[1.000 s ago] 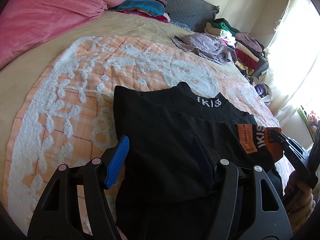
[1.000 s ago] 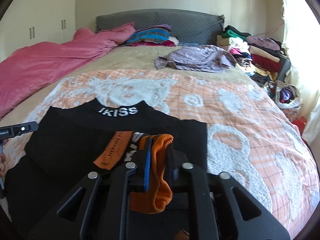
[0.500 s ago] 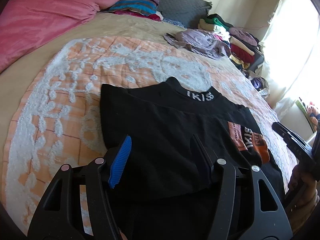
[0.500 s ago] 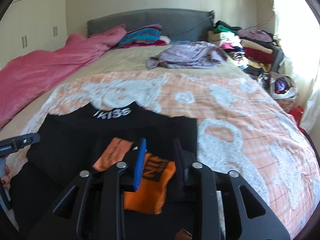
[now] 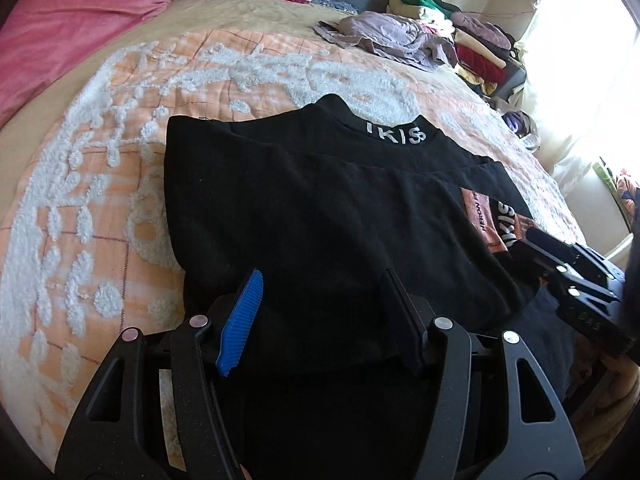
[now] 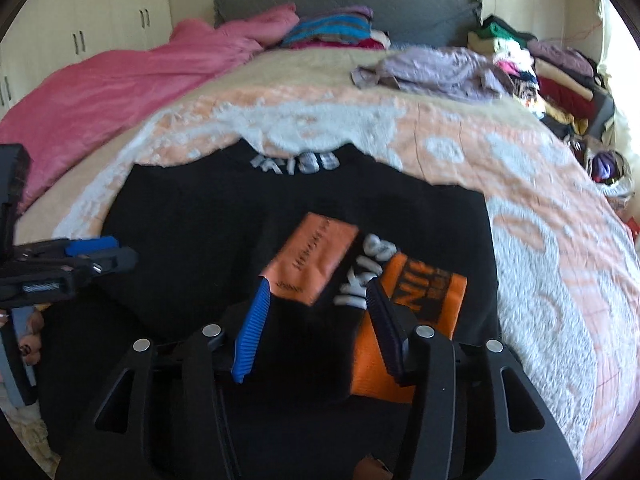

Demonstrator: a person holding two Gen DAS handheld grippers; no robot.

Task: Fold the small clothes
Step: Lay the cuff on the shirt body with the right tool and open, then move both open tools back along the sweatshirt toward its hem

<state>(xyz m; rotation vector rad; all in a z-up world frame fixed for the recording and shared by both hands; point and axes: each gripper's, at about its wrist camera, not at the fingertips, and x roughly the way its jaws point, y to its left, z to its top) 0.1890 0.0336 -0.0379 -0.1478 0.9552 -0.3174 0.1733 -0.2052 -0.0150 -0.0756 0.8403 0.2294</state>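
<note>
Black fabric fills the near middle of both views: a black top (image 5: 320, 216) lies spread on the orange and white bedspread (image 5: 100, 184), its collar with white lettering (image 5: 396, 135) at the far edge. Its lower part is folded up over itself, so an orange patch (image 6: 316, 264) and a brighter orange printed panel (image 6: 412, 320) lie face up on the right half of the garment.

From the left wrist view, the left gripper (image 5: 320, 300) hovers over the near left part of the folded top. Its blue pad (image 5: 240, 320) and the dark pad (image 5: 404, 316) opposite stand well apart, with black cloth lying between them but not pinched.

From the right wrist view, the right gripper (image 6: 316, 316) sits over the orange patches. Its jaws are opening; the cloth lies loose between the pads and neither pad presses on it. A hand (image 6: 30, 340) shows at the near left edge under the other tool.

As for holders, the only one that shows is a pale basket or bag (image 6: 608, 172) on the floor off the far right side of the bed, with purple cloth in it; what else it holds is too small to tell. Beside it a stack of folded clothes (image 6: 552, 80) rises against the wall. A lilac garment (image 6: 440, 70) lies crumpled on the far right of the bed, striped folded clothes (image 6: 332, 30) rest against the grey headboard (image 6: 400, 4), and a pink duvet (image 6: 120, 84) is heaped along the far left.
</note>
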